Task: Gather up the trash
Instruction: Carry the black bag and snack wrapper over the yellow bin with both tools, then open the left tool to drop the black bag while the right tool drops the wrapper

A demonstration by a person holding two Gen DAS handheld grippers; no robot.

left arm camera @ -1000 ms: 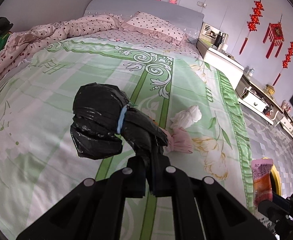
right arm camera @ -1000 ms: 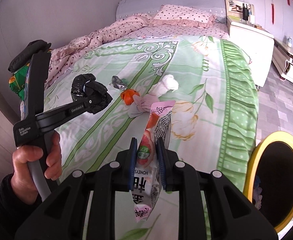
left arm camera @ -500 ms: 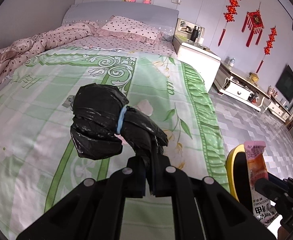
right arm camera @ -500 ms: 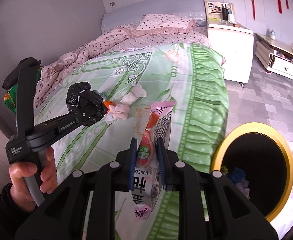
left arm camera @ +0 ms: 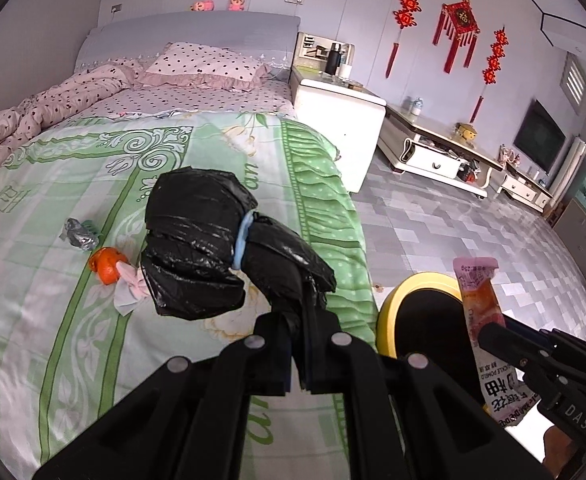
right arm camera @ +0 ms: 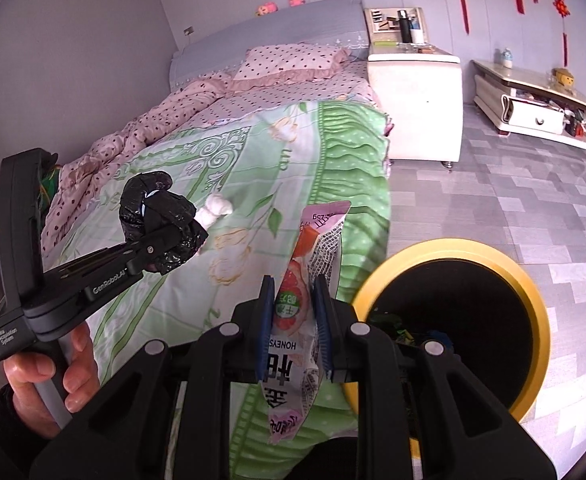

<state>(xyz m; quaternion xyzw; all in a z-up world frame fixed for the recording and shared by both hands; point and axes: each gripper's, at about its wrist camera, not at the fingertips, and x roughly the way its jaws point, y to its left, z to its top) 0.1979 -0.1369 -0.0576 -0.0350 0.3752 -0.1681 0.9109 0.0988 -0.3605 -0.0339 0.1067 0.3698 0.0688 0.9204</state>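
My left gripper [left arm camera: 298,340] is shut on a crumpled black plastic bag [left arm camera: 209,240] with a blue band, held above the green bedspread [left arm camera: 53,280]; it also shows in the right wrist view as the black plastic bag [right arm camera: 153,216]. My right gripper [right arm camera: 293,320] is shut on a pink snack wrapper [right arm camera: 305,280], held upright beside the yellow-rimmed bin [right arm camera: 529,304]. The bin [left arm camera: 393,304] stands on the floor by the bed's edge, with some trash inside. On the bed lie an orange peel [left arm camera: 107,264], a pink tissue [left arm camera: 131,288], a silver wrapper [left arm camera: 79,234] and a white tissue [right arm camera: 215,208].
A white nightstand [right arm camera: 417,104] stands beside the bed's head, and a low TV cabinet [right arm camera: 533,108] runs along the wall. Grey tiled floor [right arm camera: 533,200] stretches right of the bed. A hand [right arm camera: 45,376] holds the left gripper's handle. Pink dotted quilt [left arm camera: 33,116] lies at the bed's far side.
Both grippers have swung right, from over the bed's middle toward its edge. The yellow bin has come fully into both views. Each grip is unchanged.
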